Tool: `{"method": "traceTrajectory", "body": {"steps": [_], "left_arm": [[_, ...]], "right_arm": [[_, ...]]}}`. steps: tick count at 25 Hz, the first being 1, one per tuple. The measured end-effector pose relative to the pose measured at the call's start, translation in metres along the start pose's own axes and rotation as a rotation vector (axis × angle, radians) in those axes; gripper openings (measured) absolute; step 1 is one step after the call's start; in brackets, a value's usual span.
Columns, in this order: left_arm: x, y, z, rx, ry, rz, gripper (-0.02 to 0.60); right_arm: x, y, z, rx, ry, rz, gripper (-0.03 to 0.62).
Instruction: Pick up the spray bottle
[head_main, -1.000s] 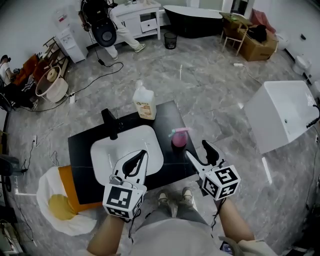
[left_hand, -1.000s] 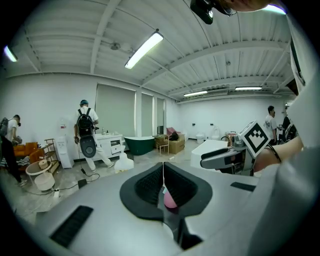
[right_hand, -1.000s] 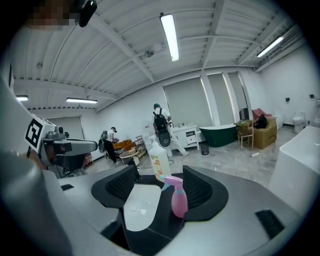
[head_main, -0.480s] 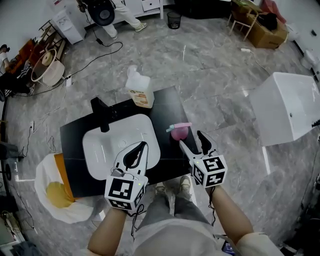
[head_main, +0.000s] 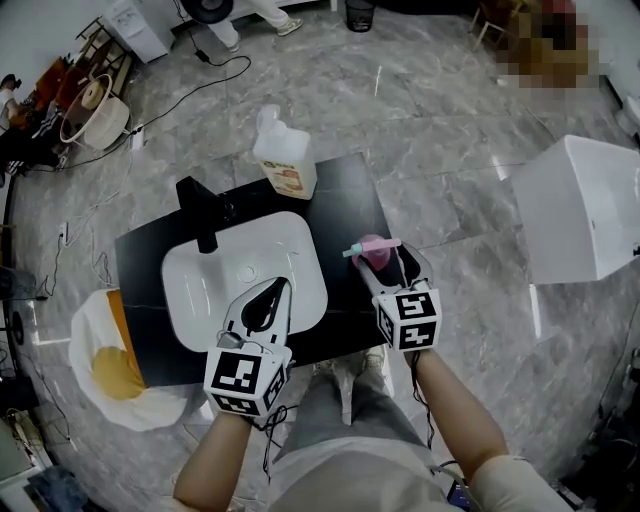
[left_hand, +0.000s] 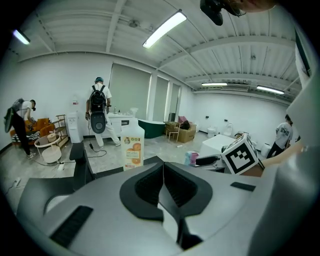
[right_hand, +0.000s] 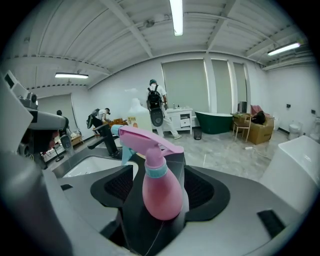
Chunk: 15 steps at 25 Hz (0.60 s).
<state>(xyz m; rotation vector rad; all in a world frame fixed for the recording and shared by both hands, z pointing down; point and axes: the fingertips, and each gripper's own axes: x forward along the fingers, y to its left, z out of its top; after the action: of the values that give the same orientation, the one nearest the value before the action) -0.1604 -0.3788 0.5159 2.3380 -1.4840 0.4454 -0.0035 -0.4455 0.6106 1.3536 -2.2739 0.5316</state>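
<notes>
The pink spray bottle (head_main: 372, 248) with a teal collar and pink trigger head stands upright on the black counter (head_main: 345, 210), right of the white basin (head_main: 245, 270). My right gripper (head_main: 390, 270) is open, one jaw on each side of the bottle's (right_hand: 161, 192) round body. A small gap shows on each side, and the trigger points left. My left gripper (head_main: 268, 303) is shut and holds nothing, hovering over the basin's near edge. From the left gripper (left_hand: 163, 175) view, the bottle (left_hand: 190, 158) shows small at right beside the other gripper's marker cube.
A black faucet (head_main: 200, 215) stands at the basin's far left. A white jug with an orange label (head_main: 283, 155) sits at the counter's far edge. A white tub (head_main: 585, 205) stands on the floor to the right, and a white bag with yellow contents (head_main: 110, 365) to the left.
My right gripper has moved forward from the counter's near edge until its jaws flank the pink bottle. The left gripper has stayed shut over the basin.
</notes>
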Motion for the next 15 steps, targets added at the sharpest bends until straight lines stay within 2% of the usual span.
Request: {"method": "traceTrajectory", "body": {"steps": [4, 9, 10, 11, 15], "left_arm": [[0.004, 0.002, -0.014, -0.009, 0.029, -0.003, 0.023], [0.005, -0.002, -0.017, 0.067, 0.05, -0.007, 0.023], [0.004, -0.002, -0.017, 0.073, 0.051, -0.008, 0.023], [0.004, -0.002, -0.017, 0.078, 0.051, -0.01, 0.023], [0.001, -0.007, -0.011, 0.09, 0.038, -0.02, 0.023]], "right_arm": [[0.02, -0.002, -0.006, -0.063, 0.038, -0.016, 0.325], [0.031, -0.007, -0.004, -0.072, 0.03, -0.021, 0.325], [0.032, -0.008, -0.002, -0.065, 0.025, -0.02, 0.315], [0.033, -0.007, -0.001, -0.06, 0.023, -0.016, 0.275], [0.027, -0.004, 0.007, -0.06, 0.024, 0.015, 0.262]]}}
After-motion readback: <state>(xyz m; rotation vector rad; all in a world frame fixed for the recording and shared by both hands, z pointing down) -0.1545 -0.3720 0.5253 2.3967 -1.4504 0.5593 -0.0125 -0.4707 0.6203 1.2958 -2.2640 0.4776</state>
